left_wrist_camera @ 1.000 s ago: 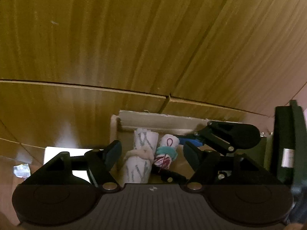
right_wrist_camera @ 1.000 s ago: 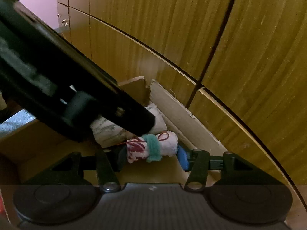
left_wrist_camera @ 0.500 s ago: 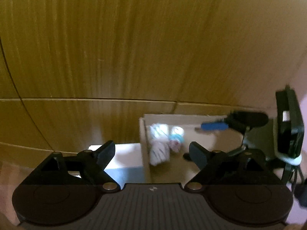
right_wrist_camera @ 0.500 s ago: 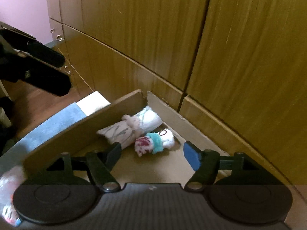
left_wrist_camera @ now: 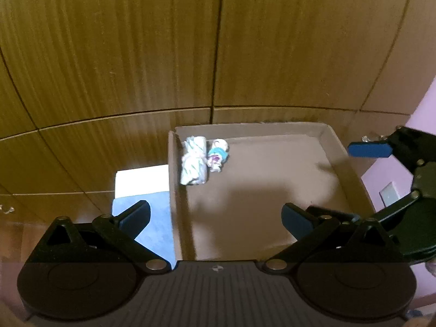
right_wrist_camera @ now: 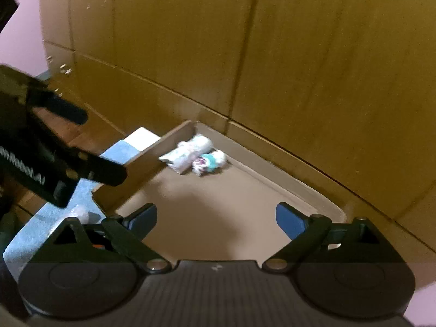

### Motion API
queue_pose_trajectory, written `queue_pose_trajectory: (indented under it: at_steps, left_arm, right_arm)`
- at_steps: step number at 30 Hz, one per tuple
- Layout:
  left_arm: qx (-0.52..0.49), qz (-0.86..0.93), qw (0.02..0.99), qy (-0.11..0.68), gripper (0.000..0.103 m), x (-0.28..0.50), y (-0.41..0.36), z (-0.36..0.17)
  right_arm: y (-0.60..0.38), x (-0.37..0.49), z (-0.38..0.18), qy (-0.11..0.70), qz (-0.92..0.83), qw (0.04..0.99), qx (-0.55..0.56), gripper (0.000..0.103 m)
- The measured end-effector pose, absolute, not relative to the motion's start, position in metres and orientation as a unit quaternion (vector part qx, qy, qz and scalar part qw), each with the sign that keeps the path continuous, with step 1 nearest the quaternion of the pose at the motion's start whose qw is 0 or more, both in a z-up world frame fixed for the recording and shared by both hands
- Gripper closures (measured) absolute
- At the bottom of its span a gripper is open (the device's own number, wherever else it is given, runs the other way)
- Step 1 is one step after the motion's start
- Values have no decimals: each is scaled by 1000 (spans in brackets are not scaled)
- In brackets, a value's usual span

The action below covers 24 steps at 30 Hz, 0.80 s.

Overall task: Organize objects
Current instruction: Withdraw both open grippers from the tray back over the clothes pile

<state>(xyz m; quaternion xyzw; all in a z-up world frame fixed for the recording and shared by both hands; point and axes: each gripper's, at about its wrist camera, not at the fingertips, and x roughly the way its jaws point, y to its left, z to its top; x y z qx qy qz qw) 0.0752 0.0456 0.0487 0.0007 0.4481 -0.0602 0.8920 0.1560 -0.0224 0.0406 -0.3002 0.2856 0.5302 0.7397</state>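
Observation:
A shallow cardboard box (left_wrist_camera: 331,147) stands against the wooden cabinet. In its far left corner lie two rolled cloth bundles side by side. One is a white patterned roll (left_wrist_camera: 194,160) tied in the middle. The other is a smaller white roll with a teal band (left_wrist_camera: 218,154). Both rolls (right_wrist_camera: 188,151) (right_wrist_camera: 211,160) rest free on the box floor. My left gripper (left_wrist_camera: 215,218) hovers above the box's near left part, its jaws opening with nothing between them. My right gripper (right_wrist_camera: 216,218) hangs over the box's middle, its jaws also opening and empty. Its blue fingertip (left_wrist_camera: 369,149) shows at the right.
Wooden cabinet doors (left_wrist_camera: 136,54) rise right behind the box. A blue and white mat (left_wrist_camera: 144,190) lies on the floor left of the box. A pink wall (left_wrist_camera: 425,109) stands at the right. The box floor (left_wrist_camera: 272,179) beyond the rolls is bare.
Both grippers have drawn back and up from the box corner while their jaws widened. The right jaws have come off the teal-banded roll. Both rolls stay in the corner.

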Motion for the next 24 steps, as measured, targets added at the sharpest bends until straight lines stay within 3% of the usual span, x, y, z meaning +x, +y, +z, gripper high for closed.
queue_pose_trajectory:
  at_steps: [24]
  left_arm:
    - [38, -63, 885, 460, 0, 51, 35, 32]
  right_arm:
    - [-75, 151, 28, 345, 490, 761, -250, 8]
